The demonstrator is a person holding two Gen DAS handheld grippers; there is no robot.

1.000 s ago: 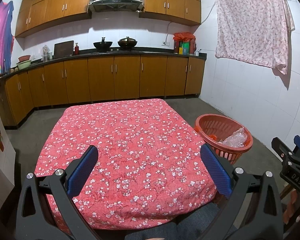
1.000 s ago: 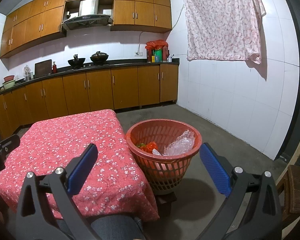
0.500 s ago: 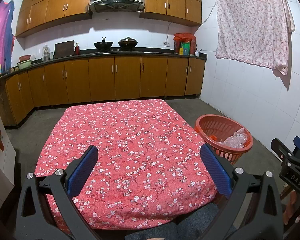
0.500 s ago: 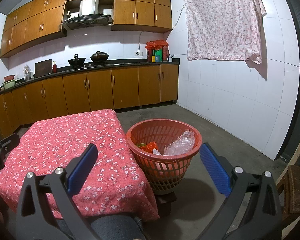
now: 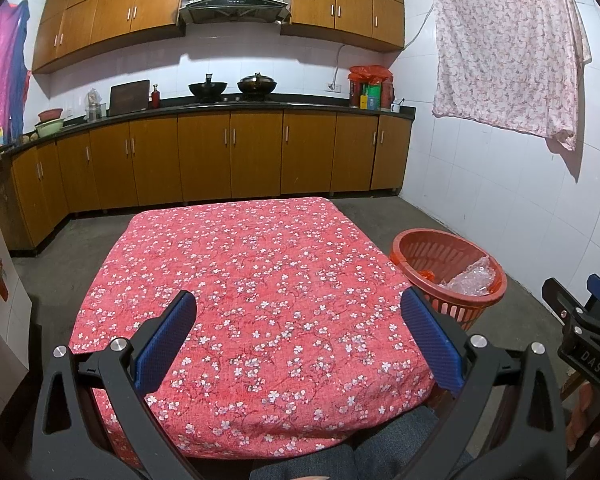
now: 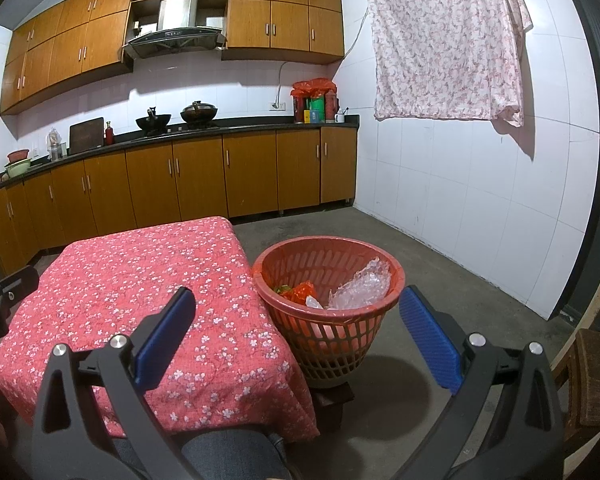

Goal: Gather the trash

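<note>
An orange slatted basket [image 6: 328,312] stands on a dark block just right of the table; the basket [image 5: 448,272] also shows in the left wrist view. It holds clear crumpled plastic [image 6: 360,288], an orange wrapper [image 6: 302,292] and a bit of green. My left gripper [image 5: 300,340] hangs open over the near edge of the table with the red flowered cloth [image 5: 252,280], nothing between its blue pads. My right gripper [image 6: 296,340] is open too, low in front of the basket, empty. No loose trash shows on the cloth.
Wooden kitchen cabinets [image 5: 228,160] and a dark counter with woks run along the back wall. A flowered sheet [image 6: 448,48] hangs on the white tiled right wall. A wooden chair [image 6: 592,380] sits at far right. Bare concrete floor [image 6: 440,280] lies beyond the basket. A person's knee [image 6: 228,456] is below.
Both views have shifted only very slightly. The grippers stay open and empty, and nothing in the basket or on the table has moved.
</note>
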